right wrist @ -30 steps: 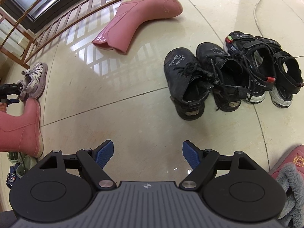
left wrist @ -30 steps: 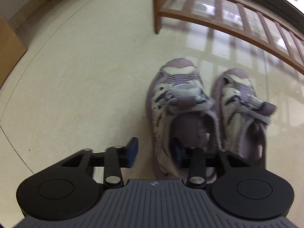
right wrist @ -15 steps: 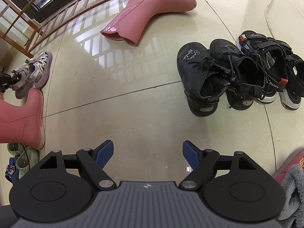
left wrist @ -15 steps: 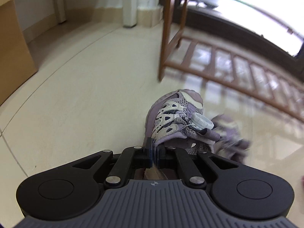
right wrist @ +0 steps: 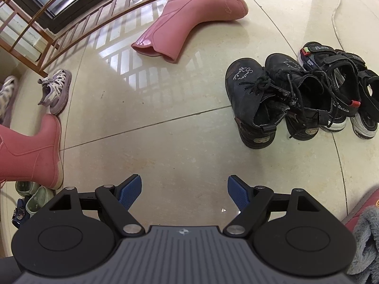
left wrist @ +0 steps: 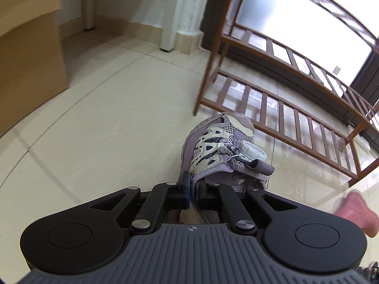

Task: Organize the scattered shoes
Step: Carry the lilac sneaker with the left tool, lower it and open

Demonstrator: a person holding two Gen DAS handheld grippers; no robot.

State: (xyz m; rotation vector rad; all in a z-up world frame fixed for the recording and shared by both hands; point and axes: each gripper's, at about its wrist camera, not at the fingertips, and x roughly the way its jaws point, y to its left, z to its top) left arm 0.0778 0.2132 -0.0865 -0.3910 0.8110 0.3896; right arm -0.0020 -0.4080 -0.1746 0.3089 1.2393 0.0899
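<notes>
My left gripper [left wrist: 193, 189] is shut on the side wall of a purple and white sneaker [left wrist: 220, 151], which hangs lifted above the floor, toe pointing toward the wooden shoe rack [left wrist: 279, 108]. The same lifted sneaker [right wrist: 6, 94] shows blurred at the left edge of the right wrist view. Its mate, the other purple sneaker [right wrist: 56, 91], lies on the floor by the rack's corner. My right gripper [right wrist: 184, 191] hovers open over bare tile, nothing between its fingers.
One pink rain boot [right wrist: 189, 23] lies on its side near the rack; another [right wrist: 30, 149] stands at left. Black lace-up boots [right wrist: 272, 99] and black sandals [right wrist: 338, 80] sit at right. Green slippers [right wrist: 33, 194] lie at lower left, a furry red slipper [right wrist: 364, 224] at lower right. A wooden cabinet [left wrist: 26, 71] stands left.
My left gripper closed on the purple sneaker's side and lifted it off the floor, away from its mate. The right gripper drifted slightly and stayed open.
</notes>
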